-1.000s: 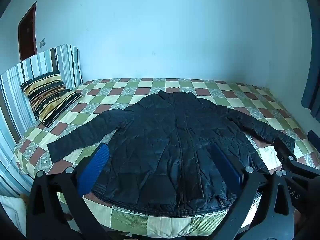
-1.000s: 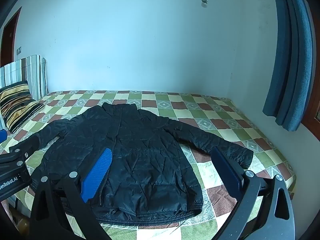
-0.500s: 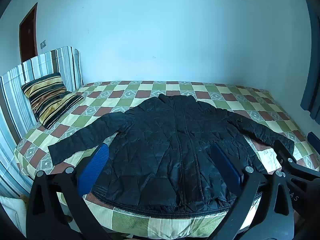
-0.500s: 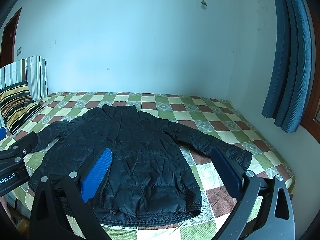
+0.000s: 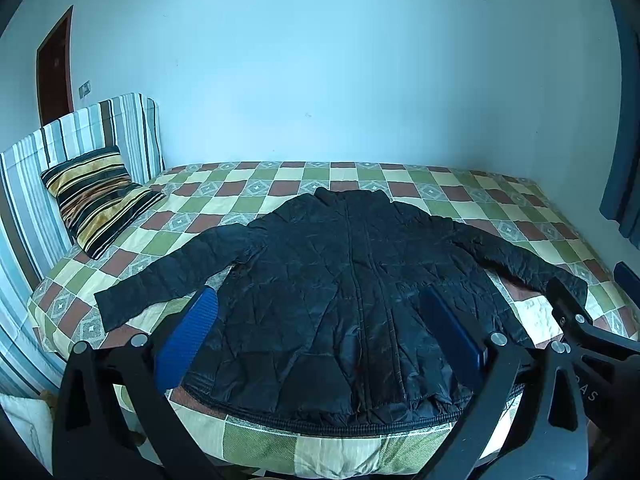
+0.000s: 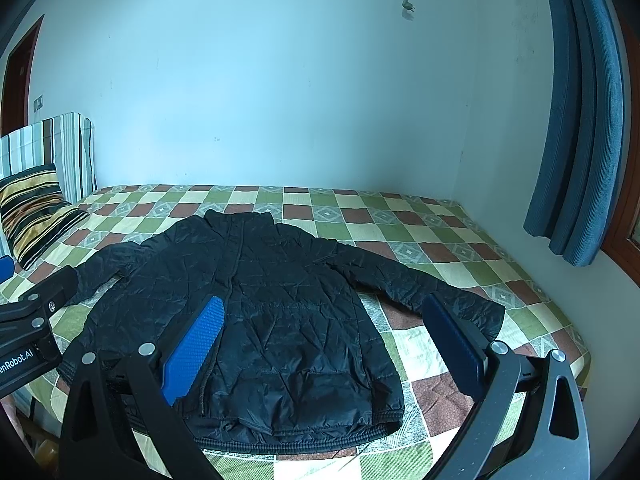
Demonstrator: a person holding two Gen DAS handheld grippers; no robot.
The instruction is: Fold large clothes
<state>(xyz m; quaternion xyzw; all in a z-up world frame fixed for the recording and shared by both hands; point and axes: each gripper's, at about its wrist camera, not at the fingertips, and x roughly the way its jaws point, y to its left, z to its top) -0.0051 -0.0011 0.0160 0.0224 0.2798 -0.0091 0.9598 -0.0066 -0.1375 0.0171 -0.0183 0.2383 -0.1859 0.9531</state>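
Note:
A black quilted jacket [image 5: 352,292] [image 6: 272,304] lies flat on the checkered bed, collar toward the far wall, both sleeves spread out to the sides, hem at the near edge. My left gripper [image 5: 320,336] hovers open in front of the hem, above the near edge of the bed, holding nothing. My right gripper [image 6: 324,344] is also open and empty, off to the jacket's right half. Each gripper shows at the edge of the other's view. Neither touches the jacket.
The bed [image 5: 480,196] [image 6: 440,240] has a green, brown and cream checkered cover. A striped pillow [image 5: 96,196] leans on a striped headboard [image 5: 80,140] at the left. A blue curtain [image 6: 580,120] hangs at the right. A brown door [image 5: 56,72] stands far left.
Both grippers have drawn back and risen a little, so the jacket and bed sit lower and smaller in view. The jacket has not moved.

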